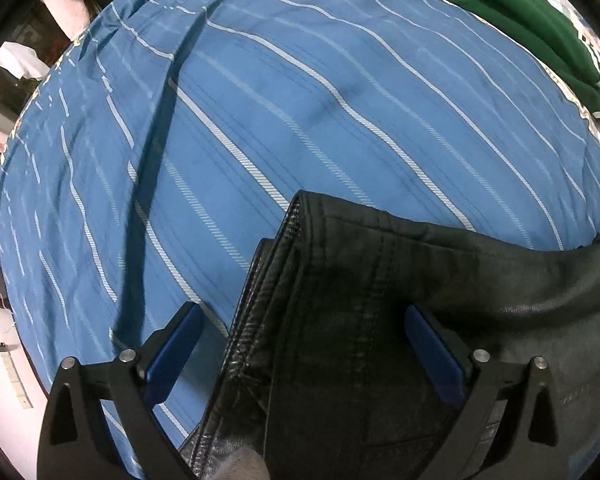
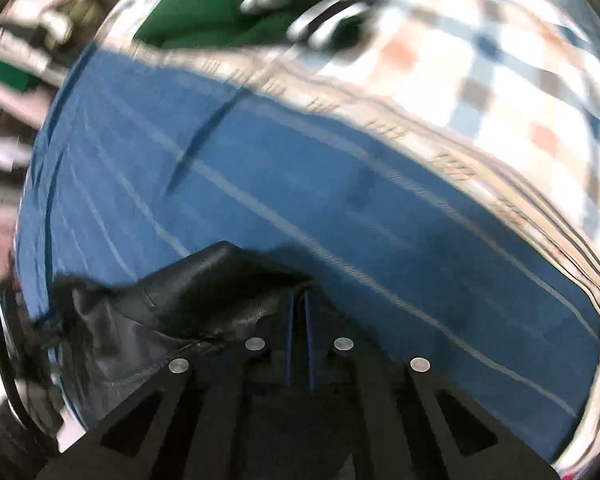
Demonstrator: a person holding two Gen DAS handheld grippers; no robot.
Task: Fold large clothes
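A black leather jacket (image 1: 364,320) lies partly folded on the blue striped bed sheet (image 1: 260,112). Its zipper edge runs down the left side. My left gripper (image 1: 300,316) is open, its blue pads on either side of the jacket's folded edge, just above it. In the blurred right wrist view, my right gripper (image 2: 299,300) is shut on a fold of the black jacket (image 2: 172,312) and holds it above the blue sheet (image 2: 340,200).
A folded green garment with white stripes (image 1: 532,28) lies at the far right of the bed; it also shows in the right wrist view (image 2: 220,4). A checked blanket (image 2: 500,60) covers the bed's right side. The bed edge and floor (image 1: 4,360) are at left.
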